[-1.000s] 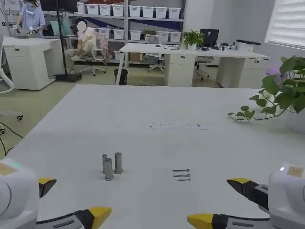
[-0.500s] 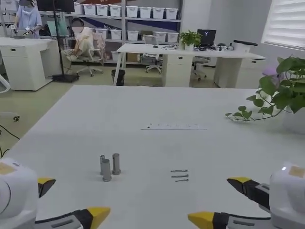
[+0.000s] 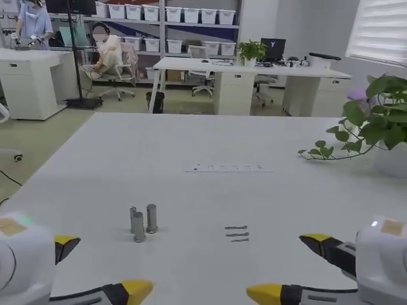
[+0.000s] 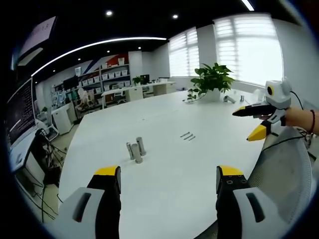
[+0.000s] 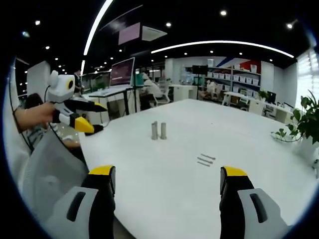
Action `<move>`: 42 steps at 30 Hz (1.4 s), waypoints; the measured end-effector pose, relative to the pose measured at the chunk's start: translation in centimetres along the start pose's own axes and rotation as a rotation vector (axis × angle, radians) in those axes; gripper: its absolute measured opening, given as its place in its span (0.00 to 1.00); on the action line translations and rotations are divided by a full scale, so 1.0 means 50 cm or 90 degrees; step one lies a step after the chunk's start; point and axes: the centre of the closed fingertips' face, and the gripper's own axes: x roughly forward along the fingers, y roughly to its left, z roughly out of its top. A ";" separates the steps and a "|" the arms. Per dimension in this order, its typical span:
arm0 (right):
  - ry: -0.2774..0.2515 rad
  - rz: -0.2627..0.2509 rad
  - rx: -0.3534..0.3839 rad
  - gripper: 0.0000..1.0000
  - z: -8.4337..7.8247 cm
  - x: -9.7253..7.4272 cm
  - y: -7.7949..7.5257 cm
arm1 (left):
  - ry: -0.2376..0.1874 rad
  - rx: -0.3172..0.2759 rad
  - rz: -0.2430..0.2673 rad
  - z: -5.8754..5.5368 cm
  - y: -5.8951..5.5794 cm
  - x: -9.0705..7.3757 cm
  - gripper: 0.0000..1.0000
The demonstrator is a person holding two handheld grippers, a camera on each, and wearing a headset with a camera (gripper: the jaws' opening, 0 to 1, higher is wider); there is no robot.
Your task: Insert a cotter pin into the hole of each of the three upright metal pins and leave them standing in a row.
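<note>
Three upright metal pins [image 3: 142,222] stand bunched together on the white table, left of centre; they also show in the left gripper view [image 4: 135,150] and the right gripper view [image 5: 159,130]. Three thin cotter pins [image 3: 236,233] lie side by side to their right, seen again as cotter pins [image 4: 188,135] and cotter pins [image 5: 205,160]. My left gripper [image 3: 105,267] hovers open at the near left edge, well short of the pins. My right gripper [image 3: 291,267] hovers open at the near right, with nothing between its yellow-tipped jaws.
A trailing green plant [image 3: 365,124] sits at the table's right edge. A flush socket strip [image 3: 228,168] lies mid-table beyond the pins. Behind the table are desks [image 3: 248,76], shelves of bins and seated people.
The head view has drifted slightly, so the pins and cotter pins sit a little further left in the frame. Both grippers stay open at the near edge, the pins untouched.
</note>
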 end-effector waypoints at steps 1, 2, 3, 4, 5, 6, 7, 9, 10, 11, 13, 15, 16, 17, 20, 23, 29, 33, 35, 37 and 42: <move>0.000 0.002 0.002 0.88 -0.001 0.001 0.000 | 0.000 0.000 -0.003 0.001 -0.002 0.003 0.78; 0.001 0.002 0.002 0.88 -0.002 0.001 0.000 | 0.000 0.001 -0.006 0.002 -0.004 0.005 0.78; 0.002 0.003 0.001 0.88 -0.002 0.001 0.001 | 0.000 0.004 -0.010 0.004 -0.007 0.007 0.78; 0.004 0.004 0.000 0.88 -0.003 0.001 0.001 | 0.001 0.006 -0.011 0.004 -0.009 0.008 0.78; 0.006 0.005 -0.001 0.89 -0.005 0.002 0.001 | 0.001 0.010 -0.015 0.006 -0.011 0.010 0.78; 0.009 0.005 -0.001 0.89 -0.006 0.002 0.000 | 0.001 0.011 -0.017 0.007 -0.013 0.011 0.78; 0.012 0.005 -0.004 0.89 -0.007 0.002 0.000 | 0.001 0.012 -0.020 0.008 -0.014 0.012 0.78; 0.011 0.006 -0.006 0.89 -0.007 0.002 -0.001 | 0.001 0.013 -0.025 0.009 -0.017 0.014 0.78; 0.011 0.006 -0.005 0.89 -0.006 0.002 -0.001 | 0.001 0.013 -0.027 0.009 -0.018 0.016 0.78; 0.010 0.006 -0.004 0.89 -0.006 0.002 -0.001 | 0.002 0.014 -0.029 0.009 -0.019 0.017 0.78; 0.012 0.006 -0.005 0.89 -0.006 0.002 -0.002 | 0.003 0.014 -0.031 0.009 -0.020 0.019 0.78; 0.013 0.007 -0.004 0.89 -0.008 0.002 -0.002 | 0.003 0.013 -0.033 0.009 -0.022 0.020 0.78; 0.012 0.008 -0.003 0.89 -0.008 0.003 -0.001 | 0.003 0.011 -0.033 0.010 -0.022 0.021 0.78; 0.012 0.008 -0.003 0.89 -0.007 0.003 -0.001 | 0.002 0.011 -0.034 0.010 -0.022 0.021 0.78; 0.011 0.011 -0.004 0.89 -0.006 0.004 0.000 | 0.001 0.014 -0.041 0.010 -0.026 0.021 0.78; 0.010 0.013 -0.003 0.89 -0.005 0.006 0.001 | 0.007 0.016 -0.042 0.007 -0.028 0.022 0.78; 0.008 0.013 -0.003 0.89 -0.002 0.009 0.001 | 0.010 0.014 -0.037 0.004 -0.022 0.023 0.77; 0.008 0.013 -0.005 0.89 -0.002 0.011 -0.002 | 0.011 0.009 -0.034 0.001 -0.016 0.025 0.75; 0.011 0.014 -0.006 0.87 -0.003 0.011 -0.003 | 0.015 0.013 -0.027 -0.002 -0.011 0.028 0.73; 0.009 0.017 -0.006 0.86 -0.002 0.011 -0.003 | 0.015 0.012 -0.020 -0.004 -0.001 0.033 0.70; 0.001 0.019 -0.001 0.86 0.002 0.014 -0.003 | 0.014 -0.014 -0.004 -0.006 0.042 0.053 0.60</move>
